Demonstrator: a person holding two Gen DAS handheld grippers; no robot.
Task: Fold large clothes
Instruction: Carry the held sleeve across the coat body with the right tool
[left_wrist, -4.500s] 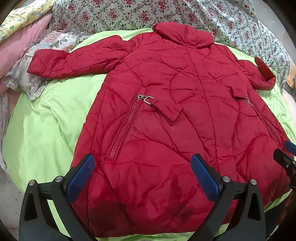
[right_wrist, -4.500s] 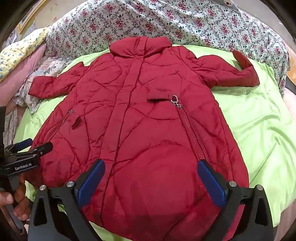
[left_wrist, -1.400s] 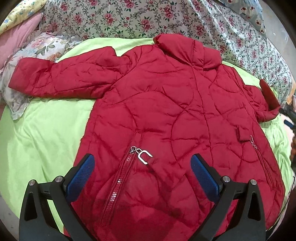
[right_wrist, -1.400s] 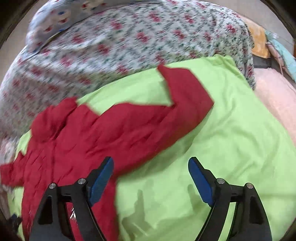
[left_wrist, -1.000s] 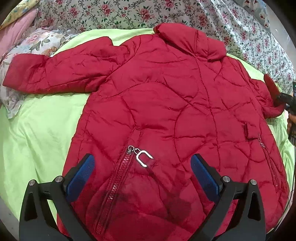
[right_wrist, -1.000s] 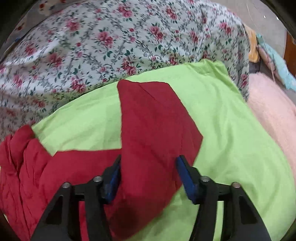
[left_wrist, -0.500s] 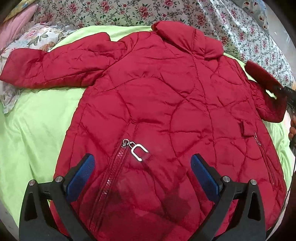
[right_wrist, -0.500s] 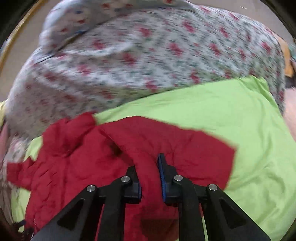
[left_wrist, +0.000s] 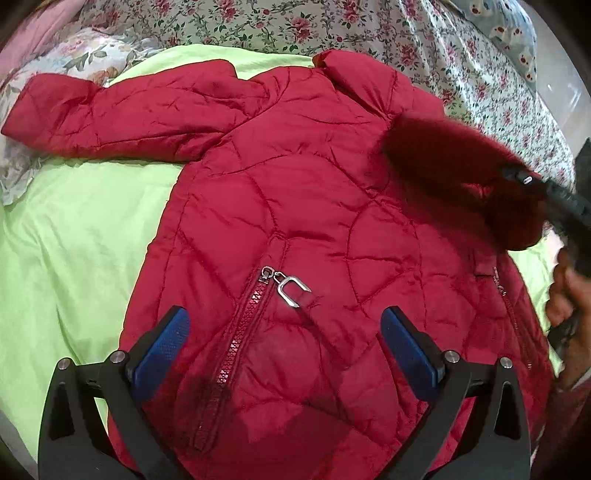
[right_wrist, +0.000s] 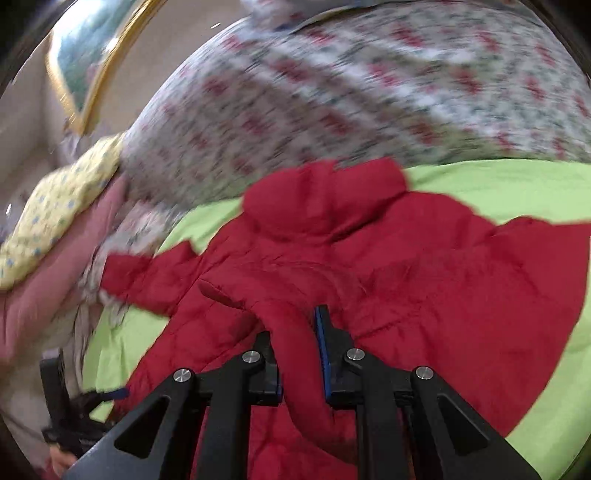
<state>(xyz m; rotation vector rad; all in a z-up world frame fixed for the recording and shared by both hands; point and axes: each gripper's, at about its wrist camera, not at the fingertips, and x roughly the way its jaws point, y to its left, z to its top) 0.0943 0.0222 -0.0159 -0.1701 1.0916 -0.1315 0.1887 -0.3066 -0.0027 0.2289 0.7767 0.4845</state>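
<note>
Clamping a fold of sleeve (right_wrist: 299, 354) between its blue pads, the right gripper (right_wrist: 300, 352) holds that sleeve raised above the chest of a red quilted jacket (left_wrist: 295, 206), the cloth blurred in both views. The jacket lies front-up on a lime-green sheet (left_wrist: 74, 236), collar (left_wrist: 354, 74) toward a floral bedspread (left_wrist: 369, 26). Its other sleeve (left_wrist: 110, 114) stretches flat toward the far side, cuff resting on a flowered pillow (left_wrist: 62, 59). The left gripper (left_wrist: 284, 343) hangs over the lower front, its jaws spread wide and gripping nothing, framing a pocket zipper (left_wrist: 240, 332) and its silver pull (left_wrist: 291, 290). A yellow patterned cloth (right_wrist: 55, 214) and pink bedding (right_wrist: 55, 288) lie beside the pillow.
</note>
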